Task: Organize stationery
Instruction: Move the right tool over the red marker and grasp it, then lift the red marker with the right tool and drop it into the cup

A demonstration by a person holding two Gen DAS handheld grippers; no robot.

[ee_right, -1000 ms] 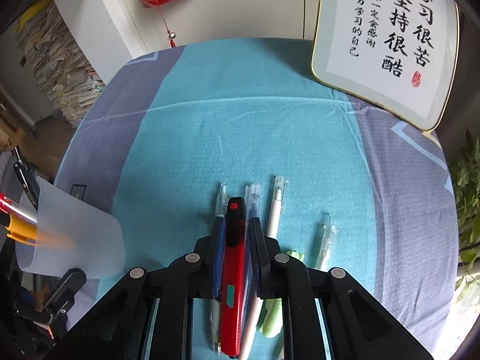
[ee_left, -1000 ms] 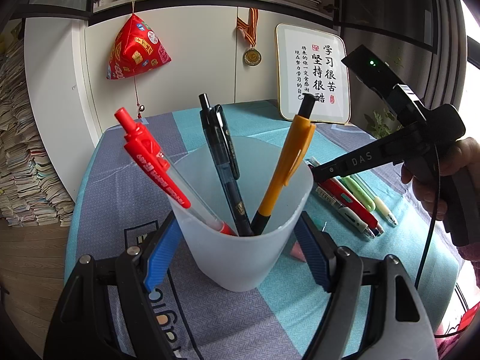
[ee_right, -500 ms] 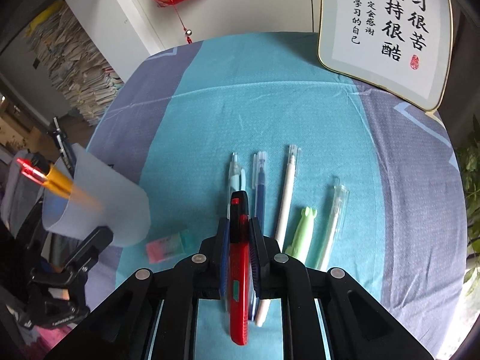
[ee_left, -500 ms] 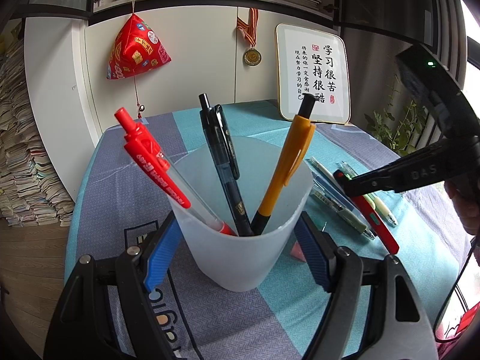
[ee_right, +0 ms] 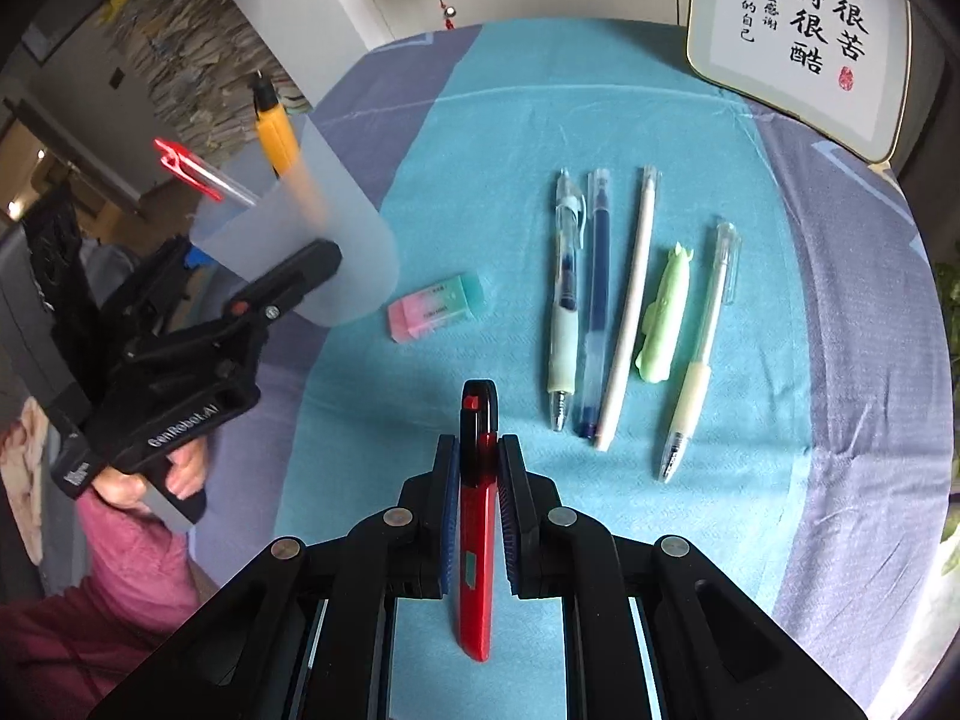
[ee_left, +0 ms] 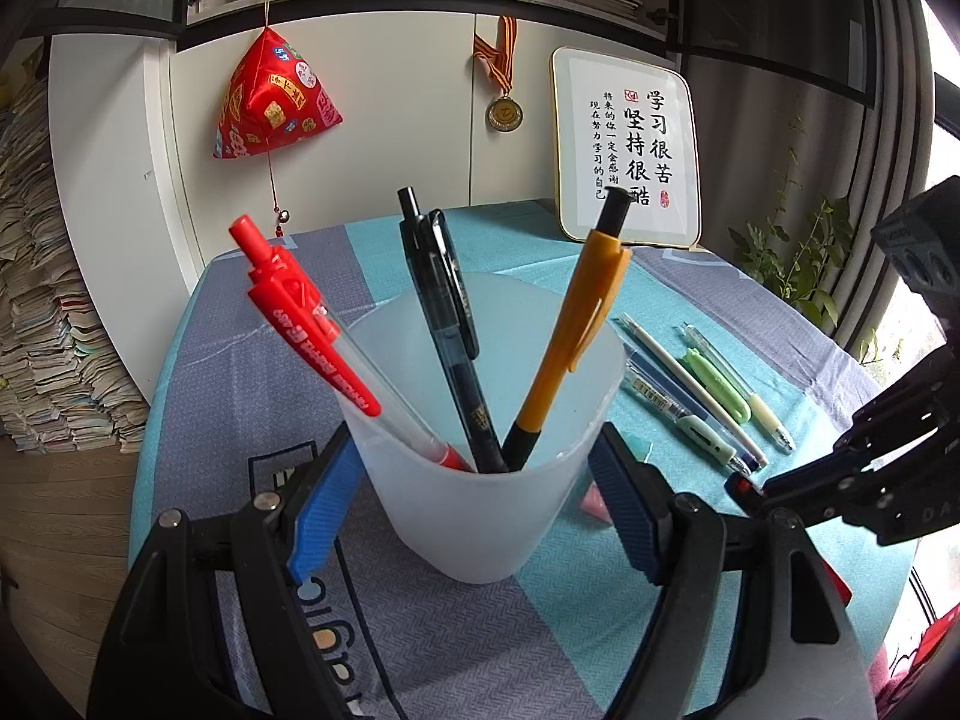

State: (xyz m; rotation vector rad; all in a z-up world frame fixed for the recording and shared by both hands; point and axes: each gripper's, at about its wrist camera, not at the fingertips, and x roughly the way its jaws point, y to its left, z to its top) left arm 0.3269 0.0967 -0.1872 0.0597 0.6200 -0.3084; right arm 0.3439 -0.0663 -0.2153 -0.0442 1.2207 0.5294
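My left gripper [ee_left: 480,498] is shut on a frosted plastic cup [ee_left: 474,510] that stands on the table and holds a red pen [ee_left: 312,336], a black pen [ee_left: 447,324] and an orange pen [ee_left: 570,342]. My right gripper [ee_right: 478,468] is shut on a red pen [ee_right: 477,516] and holds it above the table, to the right of the cup [ee_right: 324,252]. It shows at the right of the left wrist view [ee_left: 744,489]. Several pens [ee_right: 630,312] and a green pen-shaped piece [ee_right: 663,318] lie in a row on the cloth.
A pink and green eraser [ee_right: 435,306] lies beside the cup. A framed calligraphy board [ee_left: 627,147] leans at the table's back edge. The table [ee_right: 540,120] has a blue and grey cloth. Plants [ee_left: 792,264] stand at the right; paper stacks [ee_left: 36,330] at the left.
My right gripper has lifted the red pen out of the pen row and carried it back and toward the cup. The left gripper and cup have not moved.
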